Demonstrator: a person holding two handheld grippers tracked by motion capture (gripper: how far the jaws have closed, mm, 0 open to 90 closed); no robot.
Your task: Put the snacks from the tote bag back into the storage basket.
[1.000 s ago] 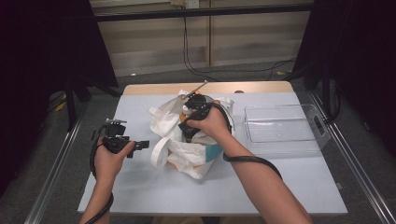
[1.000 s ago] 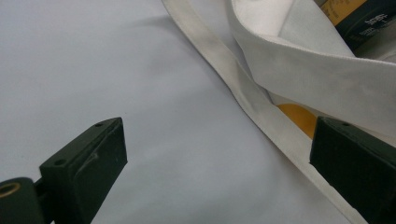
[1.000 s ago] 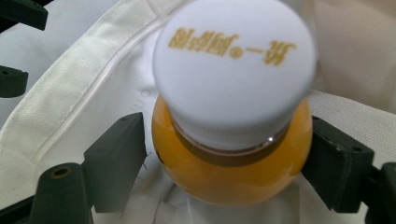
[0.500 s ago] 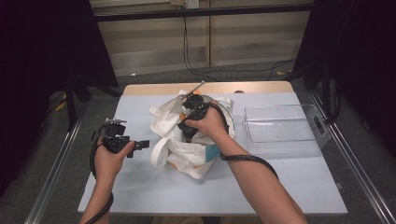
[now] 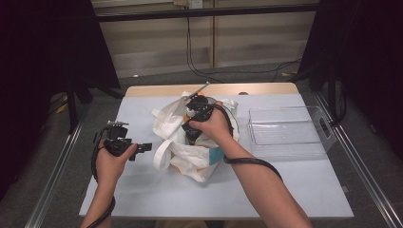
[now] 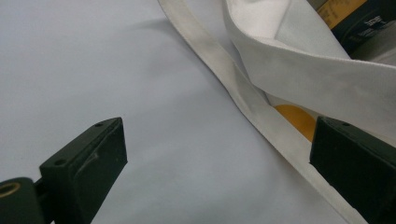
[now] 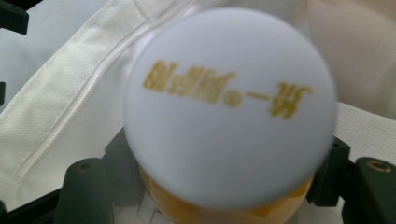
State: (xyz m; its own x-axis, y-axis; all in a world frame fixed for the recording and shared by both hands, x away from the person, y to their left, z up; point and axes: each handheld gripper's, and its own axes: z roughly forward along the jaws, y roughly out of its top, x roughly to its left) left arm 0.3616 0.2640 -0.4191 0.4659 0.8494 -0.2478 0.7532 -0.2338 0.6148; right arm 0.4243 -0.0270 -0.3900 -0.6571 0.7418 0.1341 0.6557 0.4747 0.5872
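Right gripper (image 7: 224,196) clamped on bottle (image 7: 229,121) inside bag (image 5: 190,142), mid-table; may snag cloth. Left gripper (image 6: 224,172) wide open, empty.

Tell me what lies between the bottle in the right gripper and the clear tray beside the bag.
The right gripper holds the white-capped bottle inside the white tote bag. The bag's right-hand wall rises between it and the clear plastic tray; past that, only bare table.
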